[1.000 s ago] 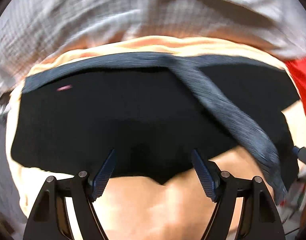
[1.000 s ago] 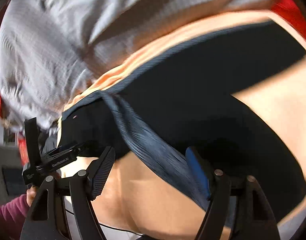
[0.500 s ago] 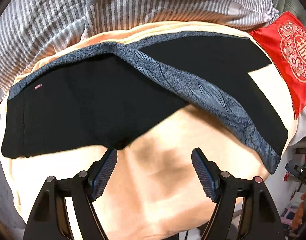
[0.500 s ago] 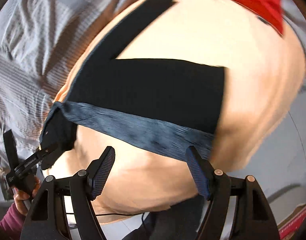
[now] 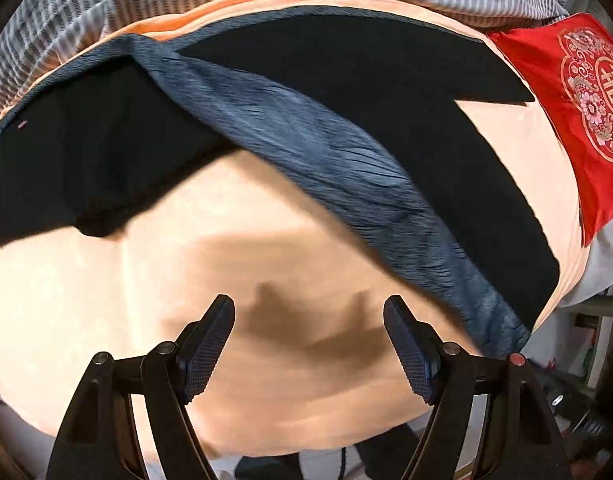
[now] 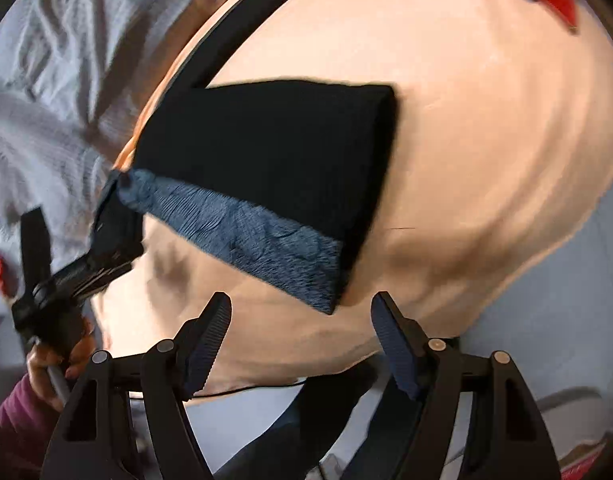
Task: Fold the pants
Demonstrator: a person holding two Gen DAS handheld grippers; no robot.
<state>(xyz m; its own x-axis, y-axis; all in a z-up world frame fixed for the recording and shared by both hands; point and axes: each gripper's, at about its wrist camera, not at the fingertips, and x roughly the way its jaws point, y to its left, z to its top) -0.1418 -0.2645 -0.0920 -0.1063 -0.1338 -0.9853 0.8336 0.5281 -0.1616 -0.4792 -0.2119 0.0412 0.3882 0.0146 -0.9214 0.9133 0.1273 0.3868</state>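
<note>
Black pants with a blue-grey patterned side stripe lie spread on a peach sheet, one leg laid diagonally toward the right. My left gripper is open and empty above bare sheet, short of the pants. In the right wrist view the pants show a leg end with the stripe near the bed's front edge. My right gripper is open and empty, just in front of the stripe's corner. The left gripper also shows there at the left, held by a hand.
A grey striped duvet is bunched along the far side of the bed. A red embroidered cushion lies at the right. The bed edge and floor with clutter are at lower right.
Both grippers have pulled back from the pants, and both stayed open. The right view swung toward the leg end near the bed edge; the left view drew back over bare sheet.
</note>
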